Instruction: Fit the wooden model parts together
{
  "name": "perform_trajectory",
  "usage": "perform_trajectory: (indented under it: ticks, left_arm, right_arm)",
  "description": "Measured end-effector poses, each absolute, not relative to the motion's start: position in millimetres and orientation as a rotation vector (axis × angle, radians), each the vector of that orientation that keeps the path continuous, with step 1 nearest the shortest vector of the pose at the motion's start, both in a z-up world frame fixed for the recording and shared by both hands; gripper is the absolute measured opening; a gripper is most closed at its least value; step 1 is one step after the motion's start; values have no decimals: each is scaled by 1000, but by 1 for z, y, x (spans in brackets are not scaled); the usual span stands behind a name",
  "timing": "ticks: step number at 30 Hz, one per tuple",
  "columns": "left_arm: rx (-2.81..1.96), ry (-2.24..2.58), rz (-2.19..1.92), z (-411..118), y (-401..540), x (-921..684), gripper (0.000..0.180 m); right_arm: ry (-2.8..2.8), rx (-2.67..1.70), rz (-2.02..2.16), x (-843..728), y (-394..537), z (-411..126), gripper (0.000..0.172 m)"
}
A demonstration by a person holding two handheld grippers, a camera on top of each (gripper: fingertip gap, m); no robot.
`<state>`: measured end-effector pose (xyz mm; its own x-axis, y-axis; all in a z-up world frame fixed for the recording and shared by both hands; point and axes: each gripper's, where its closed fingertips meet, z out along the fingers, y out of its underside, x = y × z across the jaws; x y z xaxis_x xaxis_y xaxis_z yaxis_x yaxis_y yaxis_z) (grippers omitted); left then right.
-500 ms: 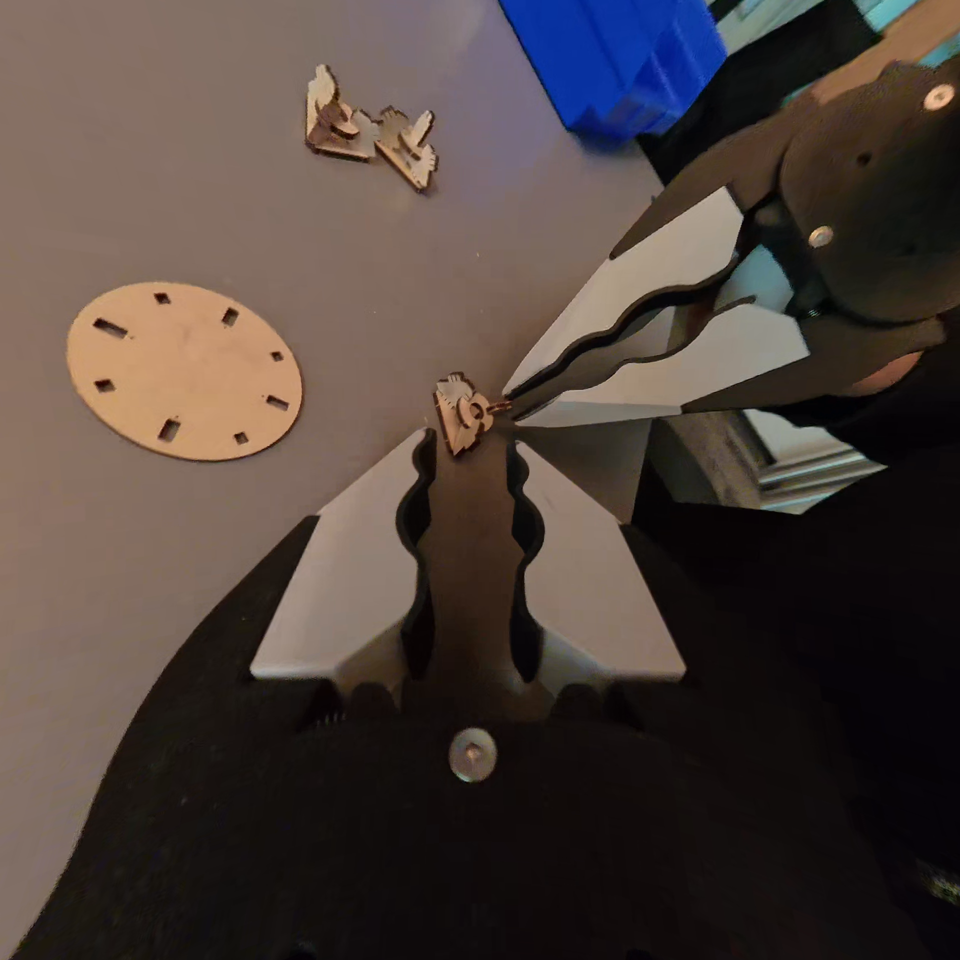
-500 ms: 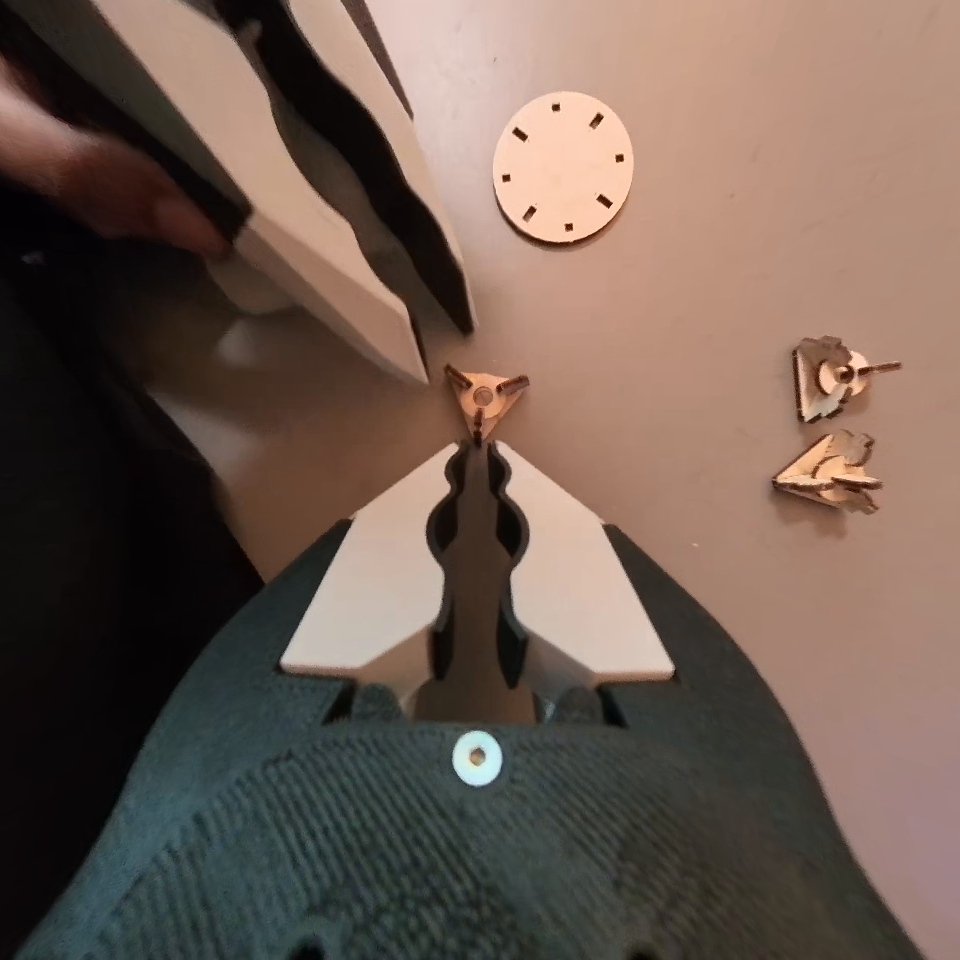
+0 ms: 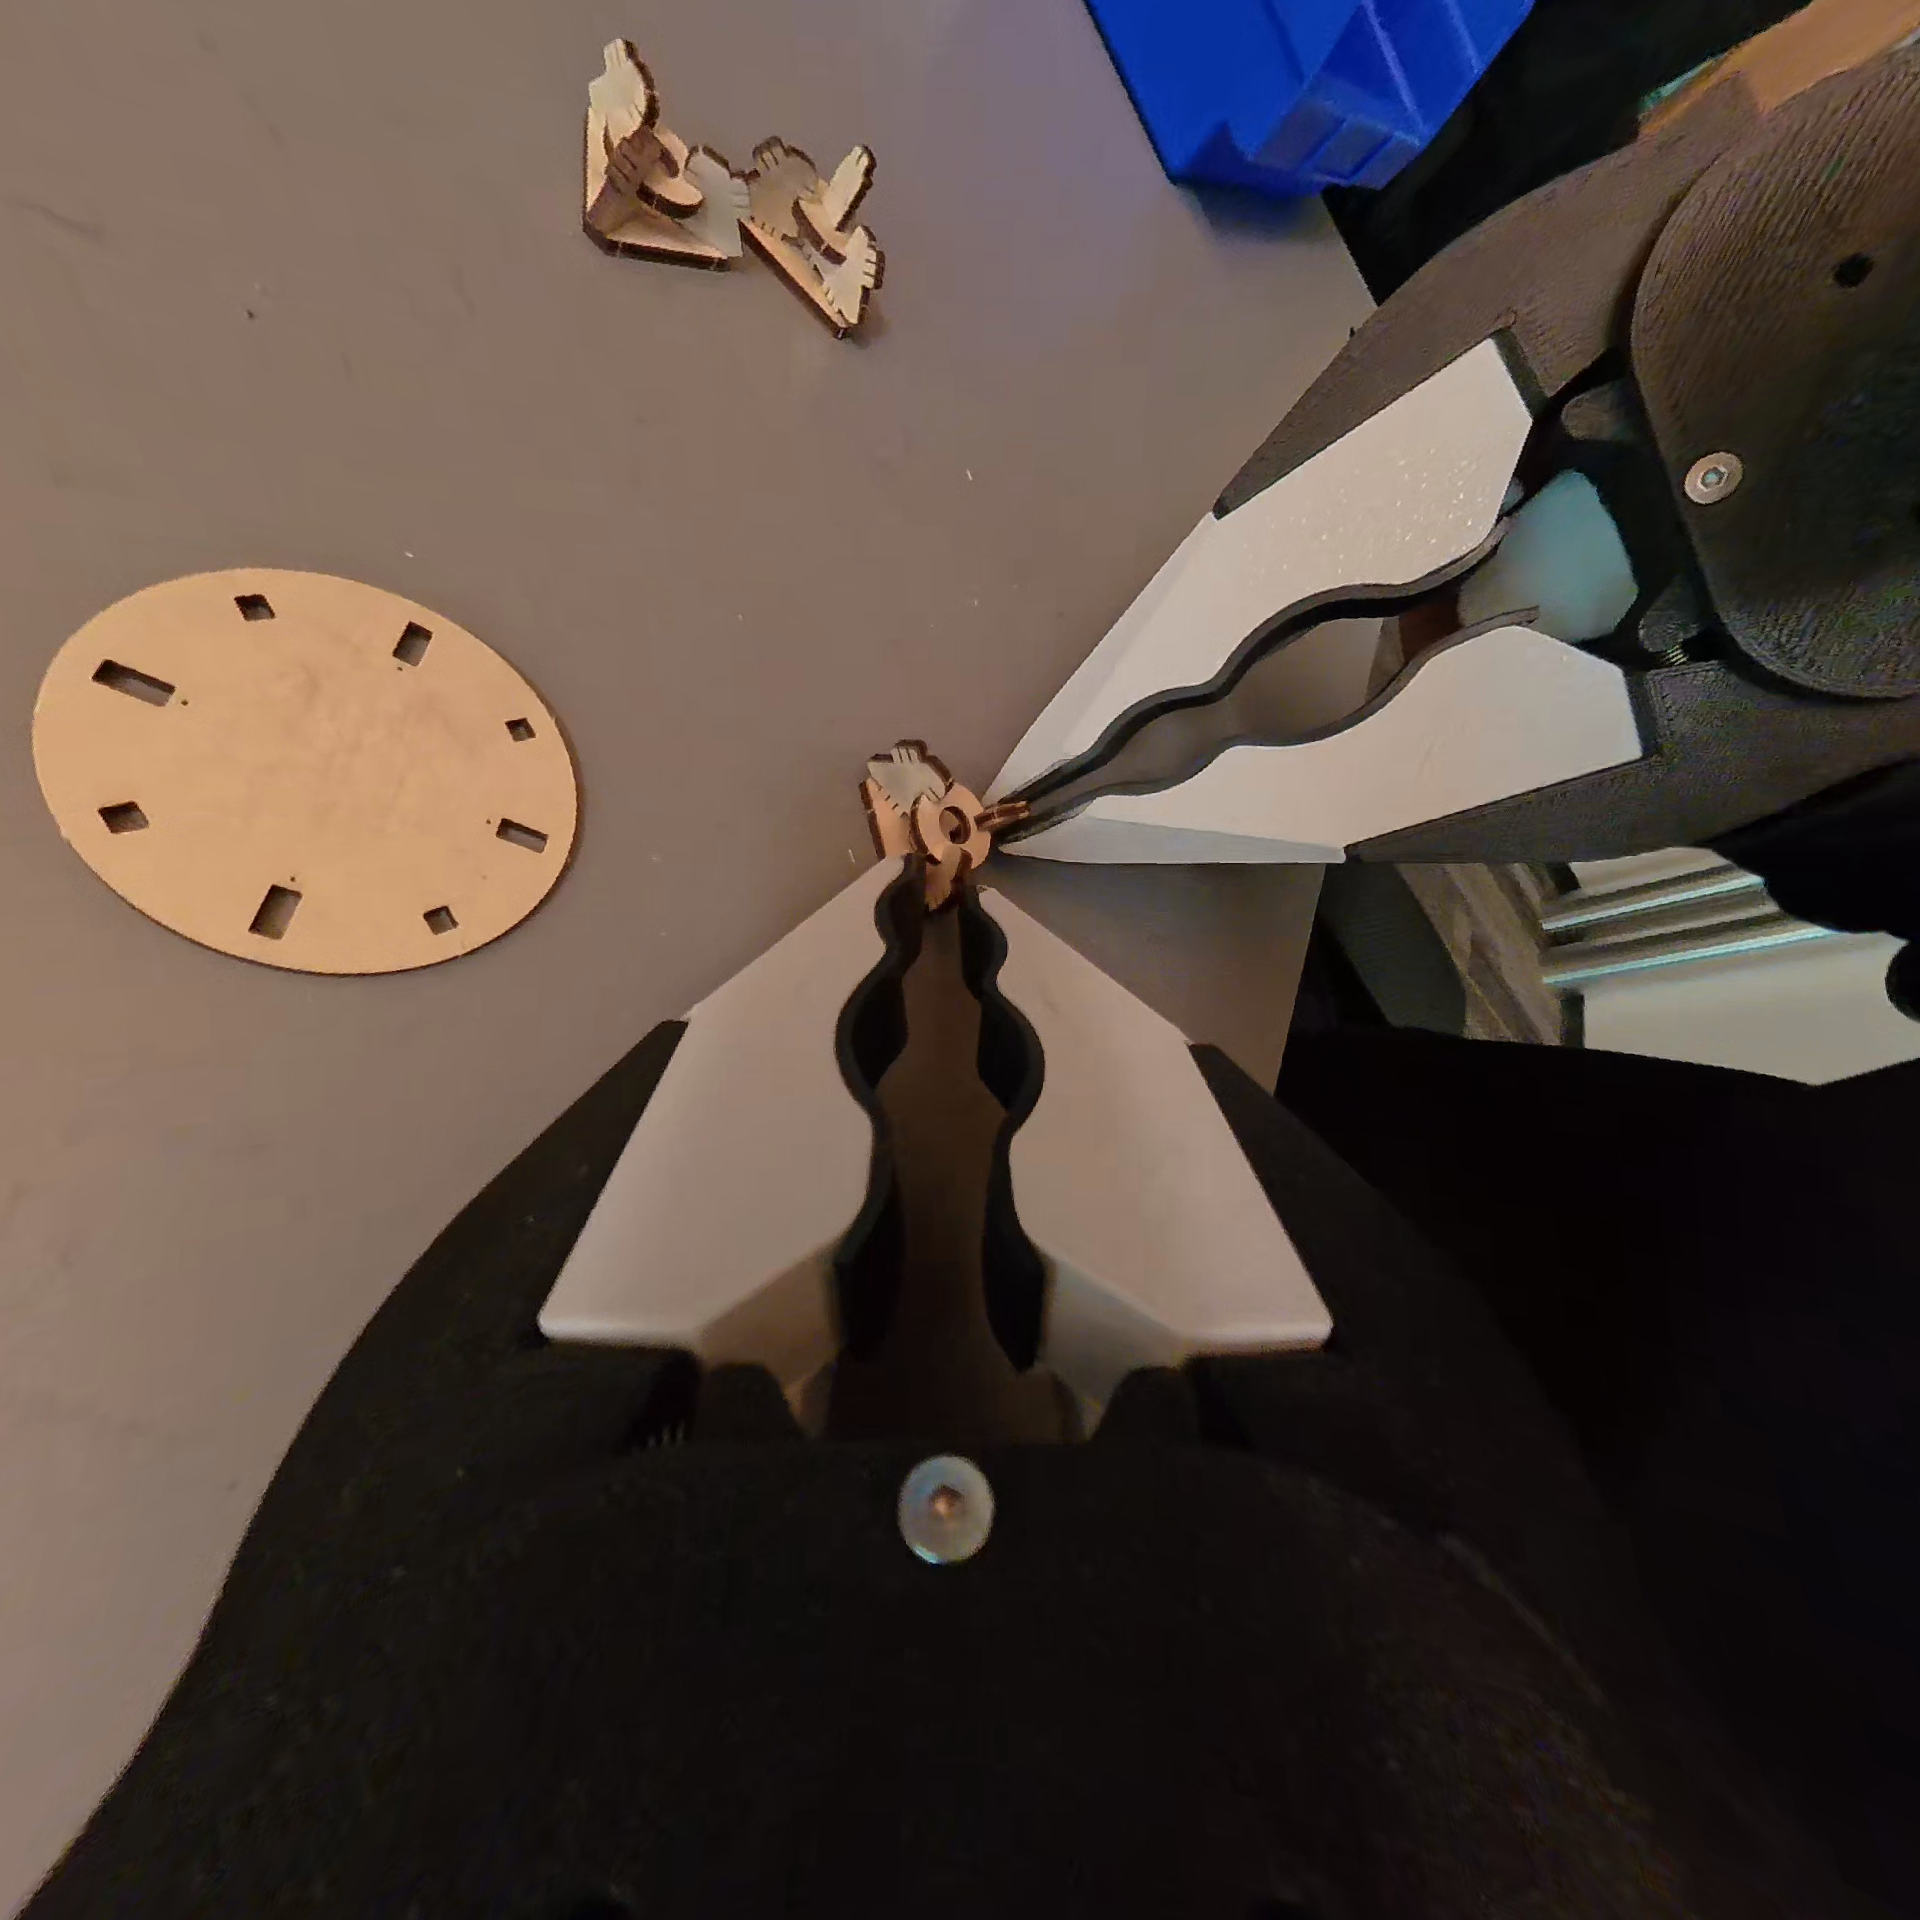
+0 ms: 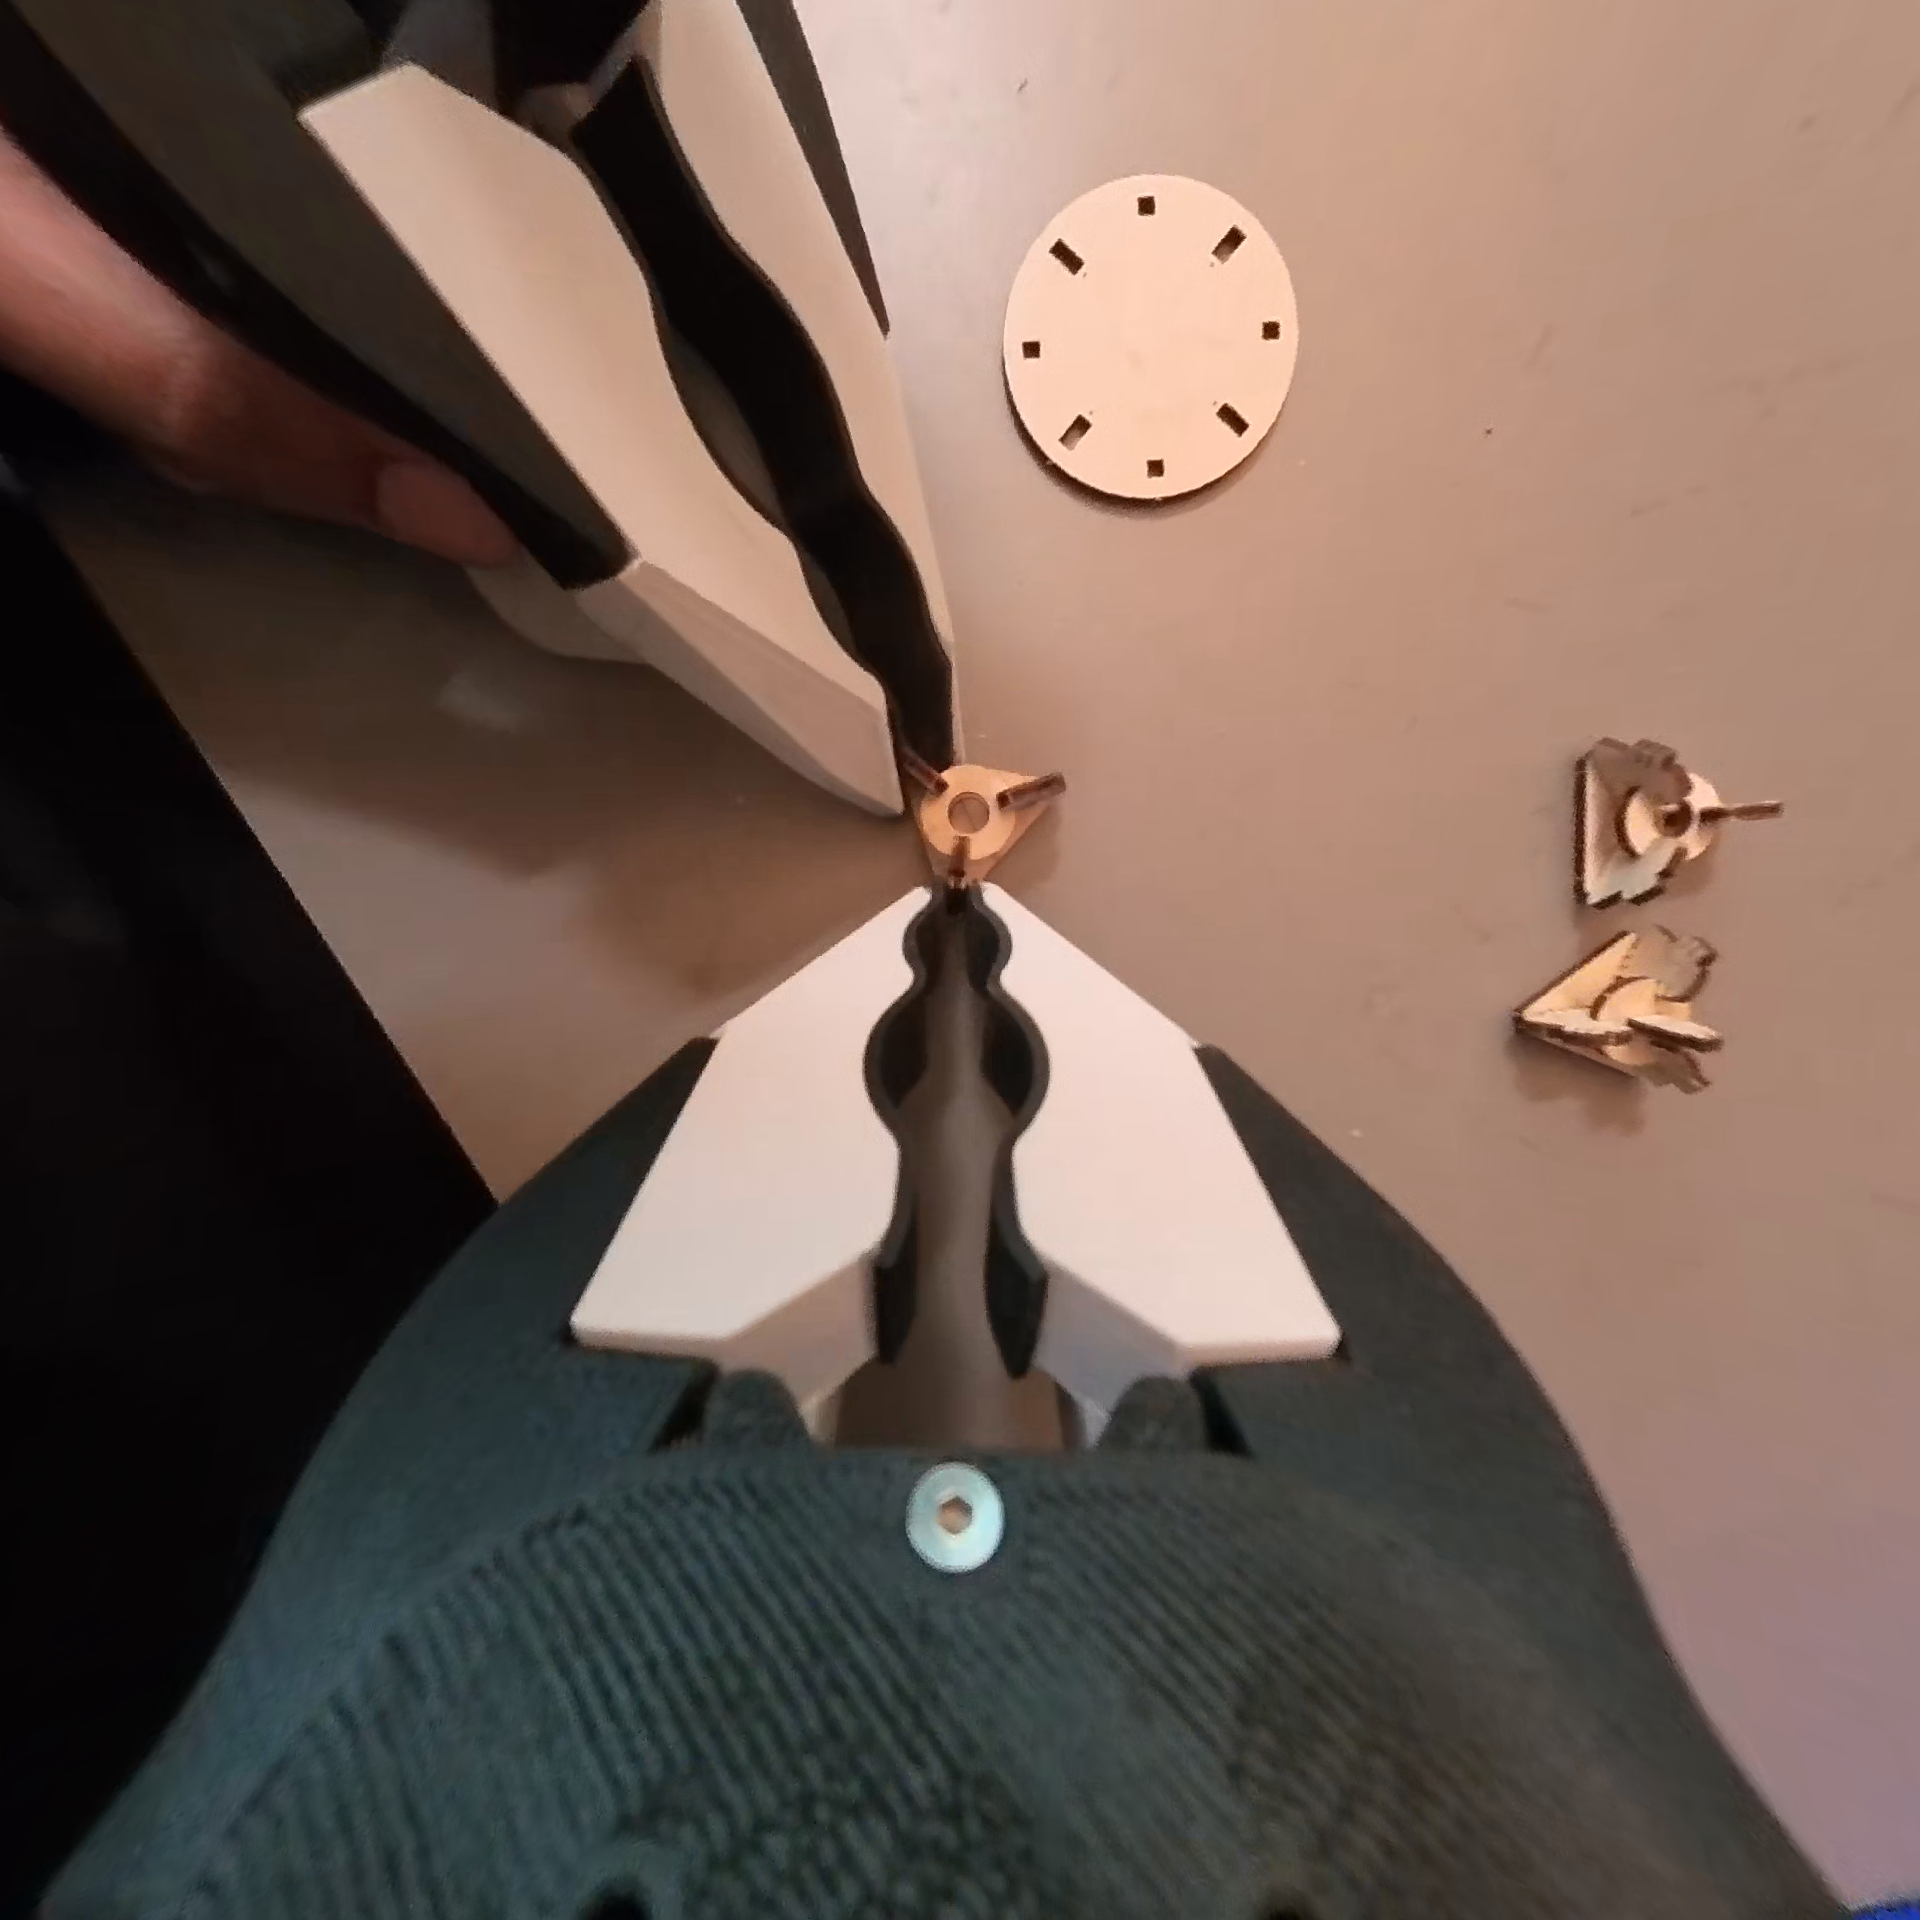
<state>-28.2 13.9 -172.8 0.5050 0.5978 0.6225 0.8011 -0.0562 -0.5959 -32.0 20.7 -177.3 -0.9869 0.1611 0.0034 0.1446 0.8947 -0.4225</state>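
Two claws pinching one small wooden piece above the desk.

The left claw [image 3: 940, 883] was pressed on the lower edge of the wooden piece [image 3: 925, 821], and the right claw [image 3: 1013, 816] nipped a thin peg sticking out of that piece's side, so both met at it from different sides. In the right wrist view the piece [image 4: 971, 816] sat just ahead of the right claw [image 4: 956, 899], its peg running straight back between the tips. The slotted disc [image 3: 301, 769] lay well left of the piece on the desk [image 3: 416, 416]; two similar assemblies [image 3: 727, 197] lay beyond it, near a blue bin [image 3: 1299, 83].
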Motion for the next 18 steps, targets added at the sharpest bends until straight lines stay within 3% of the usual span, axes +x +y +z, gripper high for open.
perform_trajectory:
  ticks: [11, 18]
  left_arm:
    - [-1730, -1194, -294, -173, 14, -29, 7]
    - [-1718, -1200, -305, -173, 13, -29, 7]
  right_arm:
    - [-3185, -226, 317, -31, 20, -179, 0]
    - [-3199, -241, 305, -32, 20, -179, 0]
